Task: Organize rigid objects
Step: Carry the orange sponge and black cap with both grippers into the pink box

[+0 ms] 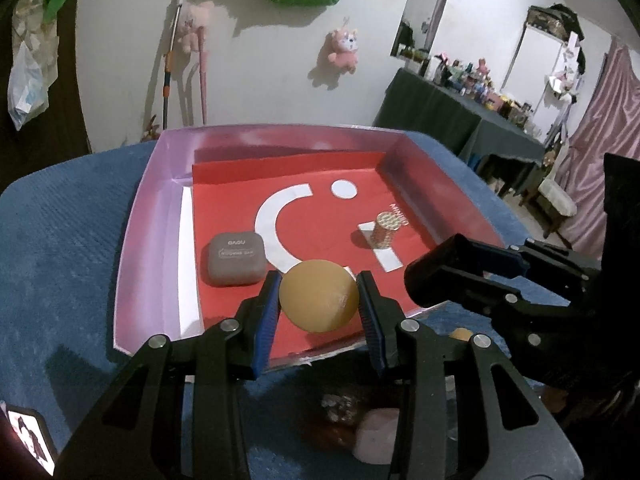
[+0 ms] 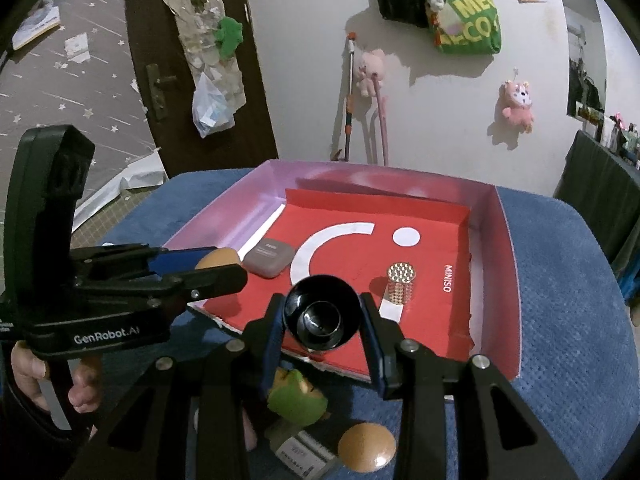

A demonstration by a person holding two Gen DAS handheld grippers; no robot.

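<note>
My left gripper is shut on a tan round wooden piece, held over the near edge of the pink box with a red floor. Inside lie a grey earbud case and a studded cylinder. My right gripper is shut on a black bowl-shaped object over the box's near edge. The case and the cylinder show in the right wrist view too. The left gripper enters there from the left with the tan piece.
On the blue cloth near me lie a green toy, another tan round piece and a labelled small box. A pale pink object lies under the left gripper. A cluttered dark table stands at right.
</note>
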